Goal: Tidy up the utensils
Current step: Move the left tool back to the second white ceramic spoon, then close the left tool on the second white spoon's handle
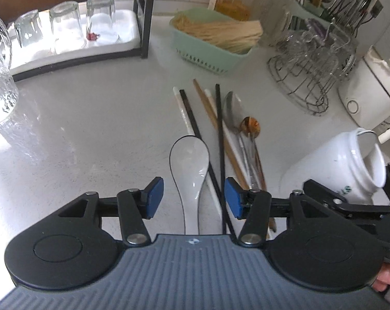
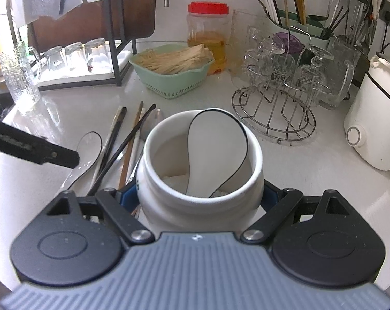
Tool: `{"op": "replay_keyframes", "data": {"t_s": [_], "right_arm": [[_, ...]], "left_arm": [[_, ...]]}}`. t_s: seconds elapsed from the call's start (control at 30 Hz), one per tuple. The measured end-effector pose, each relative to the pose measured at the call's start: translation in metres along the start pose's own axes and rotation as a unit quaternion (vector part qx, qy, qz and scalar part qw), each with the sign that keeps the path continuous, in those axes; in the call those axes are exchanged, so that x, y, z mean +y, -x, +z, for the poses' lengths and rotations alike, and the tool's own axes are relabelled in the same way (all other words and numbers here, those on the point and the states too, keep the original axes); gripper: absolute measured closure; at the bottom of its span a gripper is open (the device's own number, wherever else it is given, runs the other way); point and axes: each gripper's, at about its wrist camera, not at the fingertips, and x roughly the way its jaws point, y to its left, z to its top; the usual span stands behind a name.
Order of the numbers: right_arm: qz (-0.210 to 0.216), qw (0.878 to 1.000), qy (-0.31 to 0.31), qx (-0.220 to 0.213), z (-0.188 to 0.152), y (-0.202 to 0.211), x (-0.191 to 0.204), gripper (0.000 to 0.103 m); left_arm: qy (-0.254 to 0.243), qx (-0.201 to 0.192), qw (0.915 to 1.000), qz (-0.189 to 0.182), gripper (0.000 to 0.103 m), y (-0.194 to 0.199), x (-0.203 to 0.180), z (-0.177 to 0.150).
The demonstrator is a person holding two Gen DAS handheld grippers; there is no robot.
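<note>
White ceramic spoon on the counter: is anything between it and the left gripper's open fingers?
Nothing visible blocks it. The left gripper is open with the white spoon handle between its pads, untouched. A black chopstick lies close along the spoon's right side, inside the right pad.

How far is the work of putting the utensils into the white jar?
Done: one white spoon stands in the white jar, which the right gripper clamps. In hand: the left gripper is open around a second white spoon, not yet gripping. Left: chopsticks, a metal spoon and a brown spoon lie on the counter.
</note>
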Motion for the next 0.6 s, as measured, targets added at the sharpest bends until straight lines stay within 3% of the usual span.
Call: {"op": "replay_keyframes", "data": {"t_s": [0.6], "right_arm": [[-0.007,1.0,-0.006,0.018,-0.001,0.004,0.006,0.011]], "left_arm": [[-0.063,0.006,0.9979,0.012,0.045,-0.037,-0.008,0.012]]}}
